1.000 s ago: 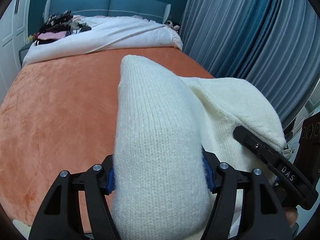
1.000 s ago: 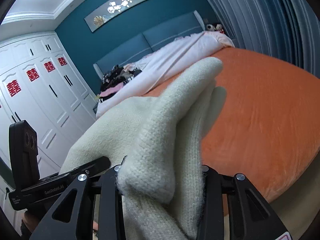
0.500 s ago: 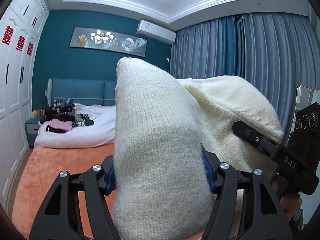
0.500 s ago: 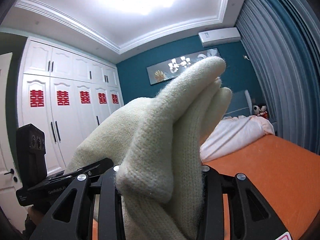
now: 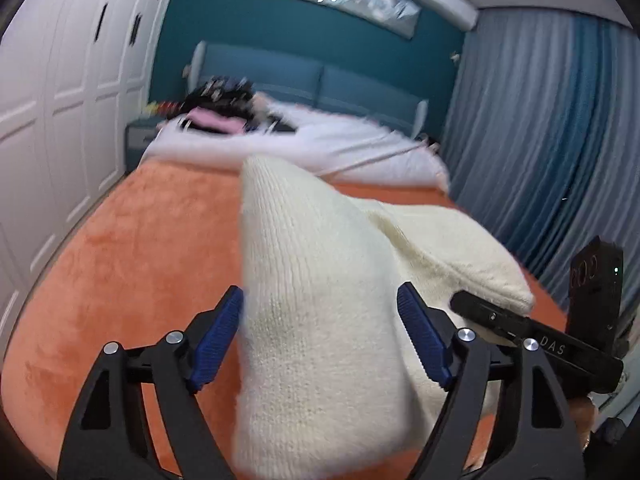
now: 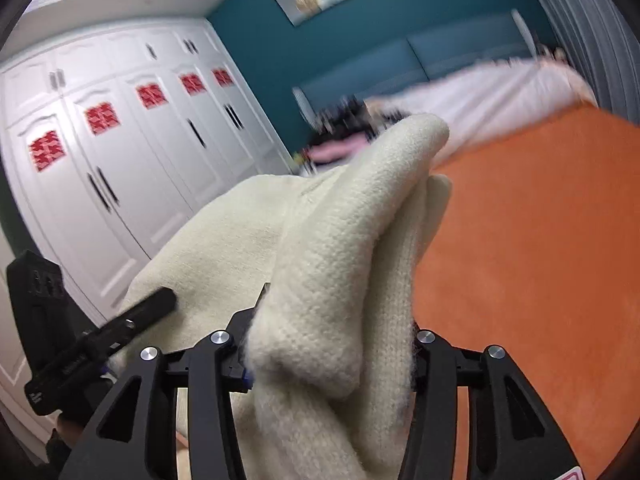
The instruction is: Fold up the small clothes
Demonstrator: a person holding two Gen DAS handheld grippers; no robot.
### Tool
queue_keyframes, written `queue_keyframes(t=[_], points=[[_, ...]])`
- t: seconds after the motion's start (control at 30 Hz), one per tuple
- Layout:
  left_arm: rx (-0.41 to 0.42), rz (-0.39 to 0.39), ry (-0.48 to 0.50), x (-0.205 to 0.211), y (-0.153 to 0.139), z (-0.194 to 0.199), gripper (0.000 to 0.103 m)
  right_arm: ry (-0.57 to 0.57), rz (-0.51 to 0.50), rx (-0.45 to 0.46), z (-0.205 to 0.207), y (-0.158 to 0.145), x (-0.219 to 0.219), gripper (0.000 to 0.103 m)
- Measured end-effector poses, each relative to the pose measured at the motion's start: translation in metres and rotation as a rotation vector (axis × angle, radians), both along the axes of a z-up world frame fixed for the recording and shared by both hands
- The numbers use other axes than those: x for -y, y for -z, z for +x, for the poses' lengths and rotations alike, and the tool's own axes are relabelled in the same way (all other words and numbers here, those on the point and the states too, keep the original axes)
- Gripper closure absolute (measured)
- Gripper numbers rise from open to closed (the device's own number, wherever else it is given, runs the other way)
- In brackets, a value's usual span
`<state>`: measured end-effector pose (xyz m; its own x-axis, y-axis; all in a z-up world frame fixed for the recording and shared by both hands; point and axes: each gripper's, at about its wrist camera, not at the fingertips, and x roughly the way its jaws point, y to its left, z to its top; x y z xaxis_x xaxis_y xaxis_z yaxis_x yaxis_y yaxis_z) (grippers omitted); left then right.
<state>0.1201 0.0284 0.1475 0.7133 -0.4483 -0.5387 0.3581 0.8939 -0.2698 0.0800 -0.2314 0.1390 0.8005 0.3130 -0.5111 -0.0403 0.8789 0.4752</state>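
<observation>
A cream knitted garment [image 5: 316, 304] hangs between my two grippers above the orange bed [image 5: 132, 264]. My left gripper [image 5: 320, 336] has its blue pads [image 5: 218, 334] apart, and the knit stands in the gap between them. The right gripper's body shows at the right of this view, at the garment's other end. In the right wrist view my right gripper [image 6: 332, 356] is shut on a bunched fold of the garment [image 6: 352, 248]. The left gripper's body shows at the lower left there.
The orange blanket [image 6: 540, 240] covers the bed. A white duvet [image 5: 304, 148] and a pile of dark and pink clothes [image 5: 216, 108] lie at the headboard end. White wardrobes [image 6: 120, 152] stand on the left, grey-blue curtains [image 5: 540, 152] on the right.
Both grippers swung up toward the ceiling, then tilted back down toward the bed with the garment. The left gripper's pads have spread apart from the knit.
</observation>
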Motion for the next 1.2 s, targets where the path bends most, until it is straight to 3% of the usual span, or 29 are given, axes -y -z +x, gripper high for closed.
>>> queue_keyframes(t=[0.07,0.13,0.23,0.33,0.43,0.5,0.57,0.6,0.63,0.67,0.77,0.8,0.9,0.97,1.0,1.13,1.2], points=[[-0.14,0.079,-0.034,-0.002,0.061,0.009,0.03,0.072,-0.007,-0.234,0.005,0.082,0.011,0.056],[-0.228,0.086,-0.054,-0.013,0.094,0.0,0.03,0.118,0.023,-0.296,-0.018,0.118,0.021,0.056],[-0.253,0.033,-0.089,-0.024,0.103,-0.016,0.024,0.137,0.065,-0.282,-0.05,0.122,0.031,0.056],[-0.282,-0.006,-0.117,-0.028,0.109,-0.012,0.018,0.119,0.058,-0.307,-0.051,0.126,0.035,0.054],[-0.335,0.002,-0.129,-0.024,0.129,0.003,0.018,0.106,0.077,-0.376,-0.034,0.144,0.034,0.037],[-0.383,0.01,-0.125,-0.019,0.153,0.012,0.018,0.102,0.052,-0.434,-0.024,0.171,0.032,0.037],[-0.453,0.0,-0.12,-0.017,0.172,0.02,0.033,0.078,0.059,-0.472,-0.013,0.187,0.027,0.052],[-0.479,-0.019,-0.105,-0.018,0.177,0.022,0.042,0.082,0.056,-0.472,-0.009,0.188,0.027,0.055],[-0.487,-0.041,-0.101,-0.019,0.177,0.021,0.043,0.084,0.037,-0.453,-0.007,0.179,0.026,0.071],[-0.475,-0.048,-0.107,-0.019,0.174,0.019,0.043,0.071,0.022,-0.424,-0.005,0.169,0.024,0.079],[-0.436,-0.001,-0.09,-0.012,0.169,0.017,0.044,0.034,-0.053,-0.336,-0.007,0.138,0.017,0.08],[-0.437,0.018,-0.086,-0.009,0.173,0.017,0.042,0.023,-0.069,-0.339,-0.008,0.141,0.017,0.08],[-0.478,0.044,-0.096,-0.006,0.188,0.017,0.035,0.025,-0.052,-0.502,-0.004,0.186,0.025,0.071],[-0.468,0.051,-0.105,-0.006,0.185,0.013,0.035,0.076,0.045,-0.474,-0.016,0.183,0.035,0.067],[-0.454,0.071,-0.107,-0.006,0.18,0.01,0.036,0.103,0.045,-0.466,-0.022,0.176,0.036,0.068],[-0.39,0.181,-0.116,0.004,0.161,-0.004,0.034,0.165,-0.113,-0.387,-0.052,0.136,0.025,0.067],[-0.377,0.214,-0.11,0.011,0.157,-0.01,0.033,0.145,-0.144,-0.422,-0.056,0.142,0.017,0.067]])
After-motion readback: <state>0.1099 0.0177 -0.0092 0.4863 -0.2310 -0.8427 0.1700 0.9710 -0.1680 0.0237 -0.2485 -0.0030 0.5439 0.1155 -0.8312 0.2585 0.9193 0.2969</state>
